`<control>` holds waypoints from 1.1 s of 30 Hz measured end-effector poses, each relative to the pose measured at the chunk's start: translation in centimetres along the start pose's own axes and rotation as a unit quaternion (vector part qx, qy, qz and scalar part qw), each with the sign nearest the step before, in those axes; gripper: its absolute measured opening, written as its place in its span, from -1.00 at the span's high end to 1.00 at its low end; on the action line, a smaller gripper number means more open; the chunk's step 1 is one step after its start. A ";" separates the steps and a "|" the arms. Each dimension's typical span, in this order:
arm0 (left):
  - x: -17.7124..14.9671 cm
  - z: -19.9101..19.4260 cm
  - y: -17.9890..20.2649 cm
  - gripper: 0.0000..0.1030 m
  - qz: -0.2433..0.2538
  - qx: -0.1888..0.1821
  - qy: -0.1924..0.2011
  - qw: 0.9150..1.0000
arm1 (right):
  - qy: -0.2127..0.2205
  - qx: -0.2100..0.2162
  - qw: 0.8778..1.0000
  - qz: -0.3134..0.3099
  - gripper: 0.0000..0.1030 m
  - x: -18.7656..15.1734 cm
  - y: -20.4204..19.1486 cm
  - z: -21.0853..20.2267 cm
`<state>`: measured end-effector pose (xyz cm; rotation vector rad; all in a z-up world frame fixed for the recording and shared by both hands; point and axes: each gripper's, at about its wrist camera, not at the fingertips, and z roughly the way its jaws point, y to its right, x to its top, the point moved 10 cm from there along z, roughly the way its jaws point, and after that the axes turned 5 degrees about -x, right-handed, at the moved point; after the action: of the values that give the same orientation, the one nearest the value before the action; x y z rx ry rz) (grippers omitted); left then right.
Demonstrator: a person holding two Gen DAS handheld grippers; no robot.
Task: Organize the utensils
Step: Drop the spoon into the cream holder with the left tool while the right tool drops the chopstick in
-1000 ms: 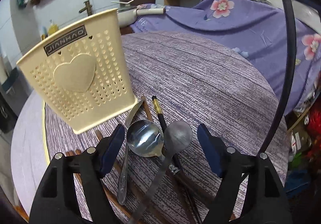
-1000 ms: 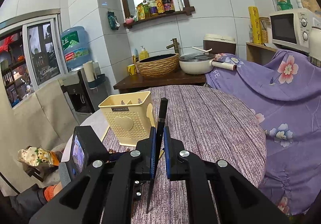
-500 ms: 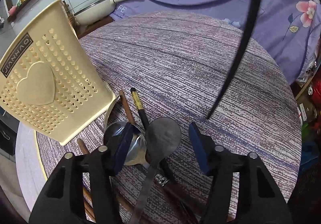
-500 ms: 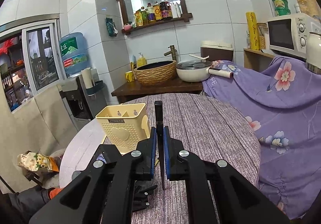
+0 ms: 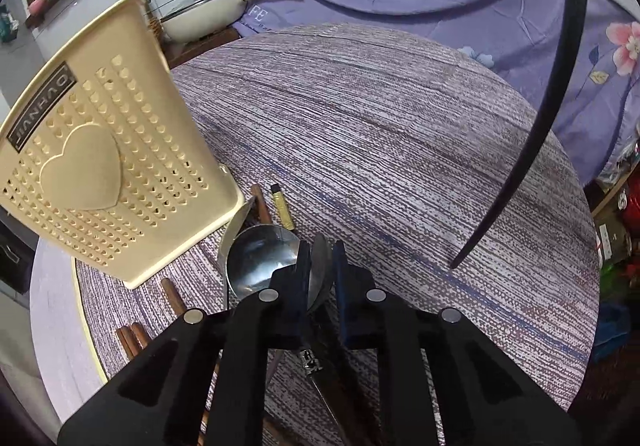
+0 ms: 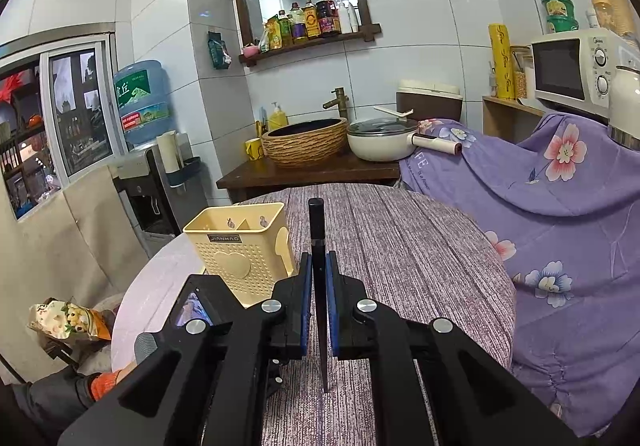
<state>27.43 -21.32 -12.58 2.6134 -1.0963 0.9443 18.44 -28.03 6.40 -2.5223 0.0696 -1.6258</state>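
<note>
In the left wrist view my left gripper [image 5: 321,266] is closing its jaws on the bowl of a dull grey spoon [image 5: 320,272], which stands on edge between the pads. A shiny spoon [image 5: 260,262] lies just left of it. Beyond them lie a black chopstick with a gold band [image 5: 282,208] and a brown chopstick [image 5: 261,203]. The cream perforated utensil holder [image 5: 100,166] stands at the left. My right gripper [image 6: 319,286] is shut on a black chopstick [image 6: 317,234], held upright over the table beside the holder [image 6: 240,246]. That chopstick [image 5: 540,126] also arcs down the right of the left wrist view.
The round table has a purple woven cloth [image 5: 400,146]. More brown chopsticks [image 5: 132,338] lie at the lower left. A white pot [image 6: 380,142], a wicker sink [image 6: 304,142] and a floral purple cover [image 6: 540,186] stand behind. A person's sleeve [image 6: 100,386] is at the left.
The left jaws have gone from wide open to nearly closed on the grey spoon's bowl, which has tipped onto its edge. The left gripper moved in closer. The right gripper kept its chopstick.
</note>
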 end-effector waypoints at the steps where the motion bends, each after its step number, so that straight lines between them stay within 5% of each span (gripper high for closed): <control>1: 0.0 -0.3 -0.2 0.77 -0.007 -0.001 0.005 1.000 | 0.000 -0.001 1.000 0.000 0.86 0.0 0.0 0.0; 13: 0.8 -5.8 -3.8 0.81 -0.093 -0.025 0.071 0.993 | 0.000 0.007 1.000 -0.004 0.86 0.1 -0.5 0.4; 16: 1.4 -8.1 -4.9 0.81 -0.132 -0.057 0.104 0.984 | -0.001 0.017 1.000 -0.001 0.86 0.4 -1.1 0.5; 27: 4.5 -15.9 -7.8 0.81 -0.154 -0.060 0.179 0.970 | 0.012 0.066 0.998 0.001 0.86 3.6 -3.9 0.0; 33: 9.2 -20.9 -11.8 0.81 -0.188 -0.056 0.247 0.949 | 0.038 0.087 0.995 -0.001 0.86 8.5 -5.7 -0.3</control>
<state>30.15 -10.58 10.57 2.1924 -0.4888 1.2908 21.46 -23.35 15.04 -2.3316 -0.0641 -1.6506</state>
